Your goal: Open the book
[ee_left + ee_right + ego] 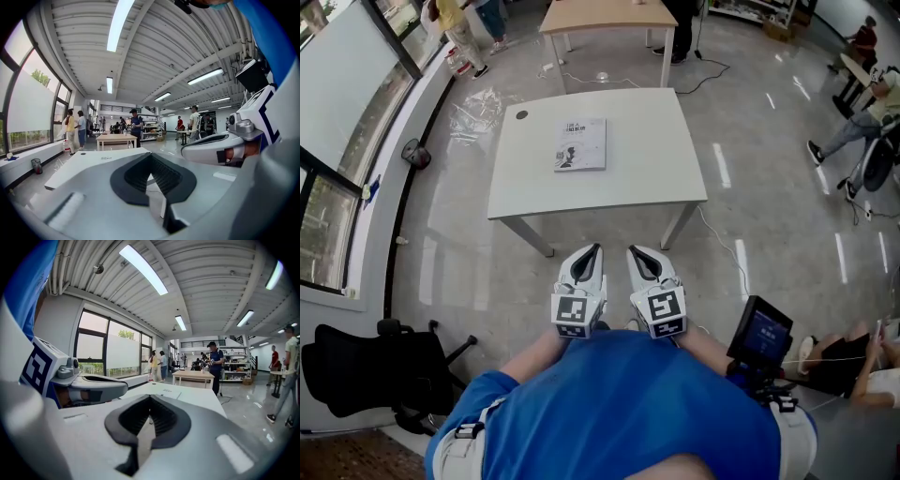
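Book [580, 144] cover looks matt paper, table [656, 159] smooth matt white, floor [769, 141] polished, v. glossy.

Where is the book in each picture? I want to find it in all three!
Head view: the book lies flat on the white table, above the middle.
Left gripper view: it is faint and flat, left of centre on the table.
Right gripper view: it is just right of centre, on the table.
Shared landmark: the white table.
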{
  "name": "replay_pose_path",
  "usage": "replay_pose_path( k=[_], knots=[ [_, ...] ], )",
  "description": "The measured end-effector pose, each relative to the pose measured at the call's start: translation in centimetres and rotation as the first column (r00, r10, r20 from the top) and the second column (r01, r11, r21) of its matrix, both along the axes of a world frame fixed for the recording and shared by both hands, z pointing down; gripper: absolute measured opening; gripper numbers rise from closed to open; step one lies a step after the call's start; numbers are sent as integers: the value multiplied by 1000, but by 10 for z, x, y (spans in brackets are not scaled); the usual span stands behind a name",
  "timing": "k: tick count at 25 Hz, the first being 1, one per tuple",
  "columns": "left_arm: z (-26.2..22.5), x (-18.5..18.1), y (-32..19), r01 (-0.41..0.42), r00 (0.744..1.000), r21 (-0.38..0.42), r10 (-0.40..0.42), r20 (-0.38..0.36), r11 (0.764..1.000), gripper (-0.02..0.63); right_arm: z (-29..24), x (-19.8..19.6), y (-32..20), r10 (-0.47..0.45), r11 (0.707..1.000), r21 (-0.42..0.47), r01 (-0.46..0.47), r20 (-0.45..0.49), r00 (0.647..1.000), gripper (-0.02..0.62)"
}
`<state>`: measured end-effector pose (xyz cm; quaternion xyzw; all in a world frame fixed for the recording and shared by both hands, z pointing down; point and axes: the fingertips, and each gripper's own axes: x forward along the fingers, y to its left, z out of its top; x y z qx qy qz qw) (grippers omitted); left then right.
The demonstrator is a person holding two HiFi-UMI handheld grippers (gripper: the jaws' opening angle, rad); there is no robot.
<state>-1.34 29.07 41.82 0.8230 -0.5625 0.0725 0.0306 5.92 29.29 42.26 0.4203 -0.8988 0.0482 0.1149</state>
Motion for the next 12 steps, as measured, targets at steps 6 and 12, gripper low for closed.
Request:
replay_pose_path(
  k=[6, 12],
  knots=[
    [7, -1, -23, -2, 1000, -28, 2, 4, 1000, 6, 8, 0, -21, 1, 1000, -28, -1, 1, 1000, 3],
    [3, -11, -48, -17, 1000, -38, 16, -25, 999, 6, 3, -9, -45, 21, 999, -34, -21, -9, 1000, 3]
  ],
)
